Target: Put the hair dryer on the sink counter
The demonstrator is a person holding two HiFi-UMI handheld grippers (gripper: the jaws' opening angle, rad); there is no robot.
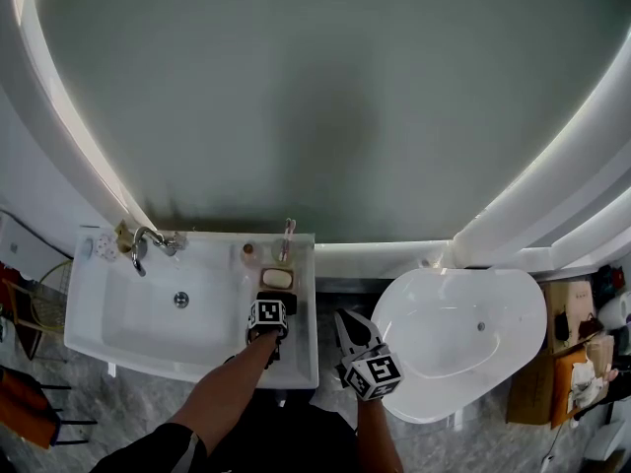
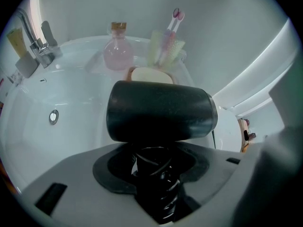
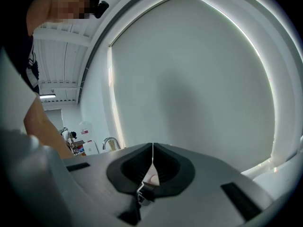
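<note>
The black hair dryer [image 2: 161, 117] lies crosswise in front of the left gripper view's camera, with its cord-wrapped handle running back between the jaws. My left gripper [image 2: 154, 174] is shut on that handle. In the head view the left gripper [image 1: 267, 318] holds the hair dryer [image 1: 277, 301] over the right-hand ledge of the white sink counter [image 1: 301, 348]. I cannot tell whether the dryer touches the ledge. My right gripper [image 1: 345, 325] hangs between the sink and the tub. It is shut and empty and points up at the grey wall, as the right gripper [image 3: 152, 148] shows.
A soap dish with soap [image 2: 151, 74] sits just beyond the dryer. A pink bottle [image 2: 118, 51] and a cup of toothbrushes [image 2: 165, 48] stand behind it. The faucet [image 1: 148, 236] is at the basin's back left. A white tub [image 1: 463, 338] stands to the right.
</note>
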